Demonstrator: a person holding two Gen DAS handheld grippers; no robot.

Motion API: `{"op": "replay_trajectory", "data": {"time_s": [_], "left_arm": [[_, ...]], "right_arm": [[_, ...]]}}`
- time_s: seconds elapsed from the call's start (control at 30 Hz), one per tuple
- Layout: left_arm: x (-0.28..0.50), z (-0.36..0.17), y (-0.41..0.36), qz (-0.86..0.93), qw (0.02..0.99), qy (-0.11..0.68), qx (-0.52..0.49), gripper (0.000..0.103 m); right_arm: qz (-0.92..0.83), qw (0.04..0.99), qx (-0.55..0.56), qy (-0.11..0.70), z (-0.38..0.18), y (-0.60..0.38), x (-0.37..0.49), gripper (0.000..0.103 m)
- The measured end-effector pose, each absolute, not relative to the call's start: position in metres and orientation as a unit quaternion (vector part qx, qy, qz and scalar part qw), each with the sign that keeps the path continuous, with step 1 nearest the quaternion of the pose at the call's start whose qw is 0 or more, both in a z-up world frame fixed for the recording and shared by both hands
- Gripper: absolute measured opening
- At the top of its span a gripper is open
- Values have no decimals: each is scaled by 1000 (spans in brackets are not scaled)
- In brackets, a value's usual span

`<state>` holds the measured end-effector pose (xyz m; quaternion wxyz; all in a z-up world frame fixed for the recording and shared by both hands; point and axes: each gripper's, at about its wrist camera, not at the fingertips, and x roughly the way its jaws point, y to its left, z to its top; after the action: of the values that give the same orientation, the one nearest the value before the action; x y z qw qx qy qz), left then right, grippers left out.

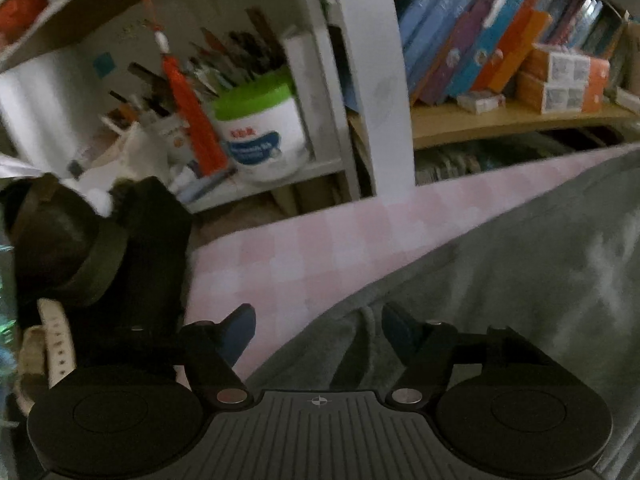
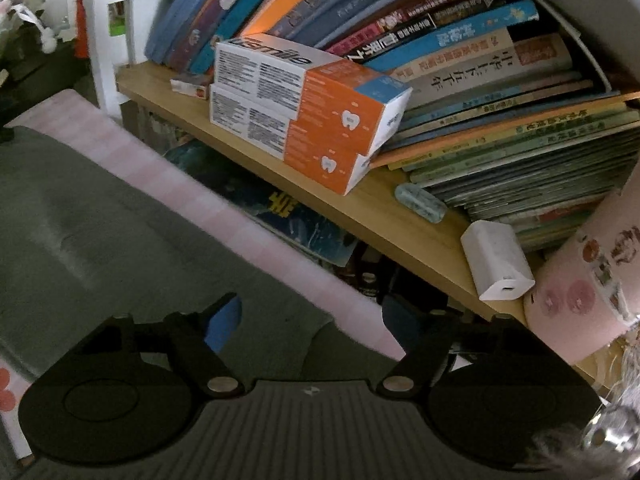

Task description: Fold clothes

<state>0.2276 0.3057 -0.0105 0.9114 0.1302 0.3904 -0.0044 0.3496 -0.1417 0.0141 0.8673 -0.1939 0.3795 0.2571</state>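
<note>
A grey-green garment [image 1: 500,280] lies on a pink checked cloth [image 1: 304,248]; a drawstring [image 1: 370,320] shows near its edge. My left gripper [image 1: 319,326] is open just above that edge, with the garment between and under its fingertips. In the right wrist view the same garment [image 2: 100,220] lies spread on the pink cloth [image 2: 240,220]. My right gripper [image 2: 312,322] is open over the garment's far corner at the cloth's edge, holding nothing.
A wooden shelf [image 2: 360,208] with books [image 2: 460,60], orange boxes [image 2: 304,112] and a white charger [image 2: 498,264] stands right behind the cloth. A white tub with pens [image 1: 260,132], a red tassel [image 1: 192,104] and a dark object [image 1: 100,248] are at left.
</note>
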Motion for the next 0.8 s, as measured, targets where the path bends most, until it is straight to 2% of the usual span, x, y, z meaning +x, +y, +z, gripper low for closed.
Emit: {"op": "replay_trajectory", "data": {"time_s": [0.17,0.53,0.63,0.8], "left_arm": [[231,-20,301,-33,908,384,163,72],[243,-23,319,-63,911,389,118,75],[246,-24,326,-74,910,397,96,75],[254,-23,333,-81,900,425,56,72]], "right_arm": [[256,857,-198,401,4,-147,365,77],[271,850,-112,438,-9,-173,381,76],[285,846,-117,435,-7,-173,379,64],[309,837,-121,434,-2,-173,374,32]]}}
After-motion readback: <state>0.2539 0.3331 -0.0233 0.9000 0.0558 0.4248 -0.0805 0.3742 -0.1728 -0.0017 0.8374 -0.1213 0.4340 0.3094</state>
